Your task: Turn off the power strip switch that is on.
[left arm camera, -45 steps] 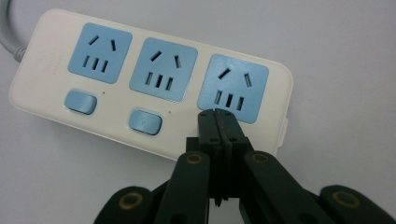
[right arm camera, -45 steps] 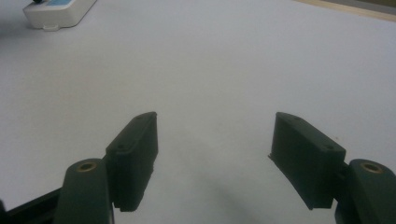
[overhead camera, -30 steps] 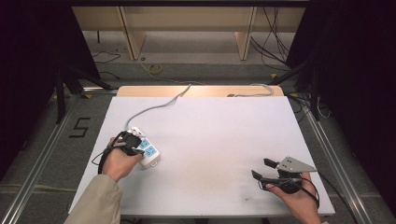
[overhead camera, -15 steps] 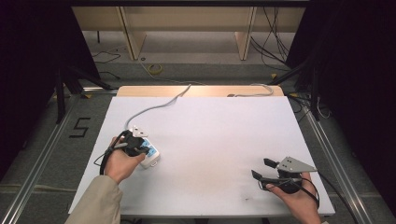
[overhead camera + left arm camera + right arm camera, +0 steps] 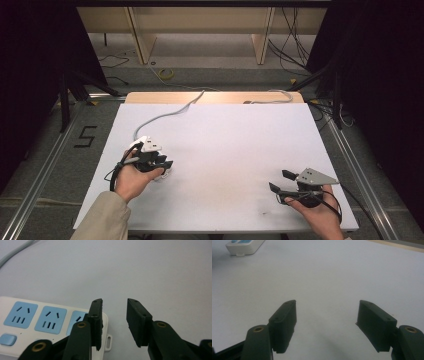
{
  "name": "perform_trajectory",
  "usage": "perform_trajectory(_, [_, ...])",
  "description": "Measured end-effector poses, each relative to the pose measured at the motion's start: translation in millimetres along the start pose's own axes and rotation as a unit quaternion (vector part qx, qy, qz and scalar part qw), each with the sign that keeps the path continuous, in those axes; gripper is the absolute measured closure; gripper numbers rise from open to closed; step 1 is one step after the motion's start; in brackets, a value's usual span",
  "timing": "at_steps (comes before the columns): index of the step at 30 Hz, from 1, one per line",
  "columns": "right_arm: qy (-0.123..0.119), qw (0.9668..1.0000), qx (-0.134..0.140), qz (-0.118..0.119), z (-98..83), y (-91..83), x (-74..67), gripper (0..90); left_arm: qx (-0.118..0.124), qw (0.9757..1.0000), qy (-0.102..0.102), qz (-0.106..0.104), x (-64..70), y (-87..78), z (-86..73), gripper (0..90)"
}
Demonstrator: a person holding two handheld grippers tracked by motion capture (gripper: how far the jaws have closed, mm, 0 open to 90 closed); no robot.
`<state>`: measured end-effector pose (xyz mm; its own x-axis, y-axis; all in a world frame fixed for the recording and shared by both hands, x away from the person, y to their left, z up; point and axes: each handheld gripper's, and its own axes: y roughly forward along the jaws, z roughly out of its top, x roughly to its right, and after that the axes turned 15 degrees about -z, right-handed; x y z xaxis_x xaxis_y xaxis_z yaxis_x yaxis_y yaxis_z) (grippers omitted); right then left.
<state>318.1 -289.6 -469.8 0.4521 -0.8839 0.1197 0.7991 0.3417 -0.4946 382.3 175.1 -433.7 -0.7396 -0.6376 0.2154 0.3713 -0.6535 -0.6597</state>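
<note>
The left gripper view showed the power strip point(image 5: 47, 322) lying flat on the white table point(image 5: 150, 272), its blue sockets facing up, its near end just behind and to the left of the left gripper point(image 5: 114, 322). That gripper's jaws had just been opening and stood partly apart with nothing between them; the left jaw sat in front of the strip's end without pressing on it, so the strip appeared to have been let go. In the high view the strip point(image 5: 149, 146) lay just beyond the left gripper point(image 5: 159, 165), at the table's left side, with its grey cord point(image 5: 170, 114) trailing away from the gripper toward the far edge. The right gripper point(image 5: 283, 184) rested well apart from the strip, near the table's right front corner, its jaws wide and empty; in the right gripper view the strip point(image 5: 244, 246) showed far off at upper left. By my judgement the placing of the strip was done or nearly so, and what remained was to draw the left gripper clear of it.
</note>
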Motion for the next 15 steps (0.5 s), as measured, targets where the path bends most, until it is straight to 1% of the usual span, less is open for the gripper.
perform_trajectory(1, [0.0,1.0,0.0,0.0,0.0,0.0,-0.1,32.6,0.008,1.0,-0.001,-0.005,0.7,0.3,-0.4,62.8])
perform_trajectory(3, [0.0,1.0,0.0,0.0,0.2,-0.2,-0.4,32.6,0.012,0.9999,0.0,-0.01,2.0,-0.5,-0.6,59.8])
perform_trajectory(7, [0.0,1.0,0.001,0.0,0.2,-0.5,-0.2,32.6,0.022,0.9997,0.003,-0.01,4.1,-1.2,-1.9,56.0])
perform_trajectory(9, [-0.001,1.0,0.001,0.001,0.2,-0.6,-0.3,32.6,0.024,0.9996,0.004,-0.011,4.9,-1.5,-2.1,53.5])
perform_trajectory(11, [-0.001,1.0,0.001,0.001,0.2,-0.6,-0.6,32.6,0.032,0.9995,-0.002,-0.007,6.4,-1.5,-2.3,48.6])
perform_trajectory(13, [-0.001,1.0,0.0,0.0,0.3,-0.6,-0.9,32.6,0.039,0.9992,0.001,-0.002,7.3,-2.3,-2.6,45.5])
perform_trajectory(15, [-0.003,1.0,0.001,0.001,0.2,-0.5,-1.0,32.6,0.047,0.9989,0.005,-0.001,8.4,-3.3,-3.1,43.8])
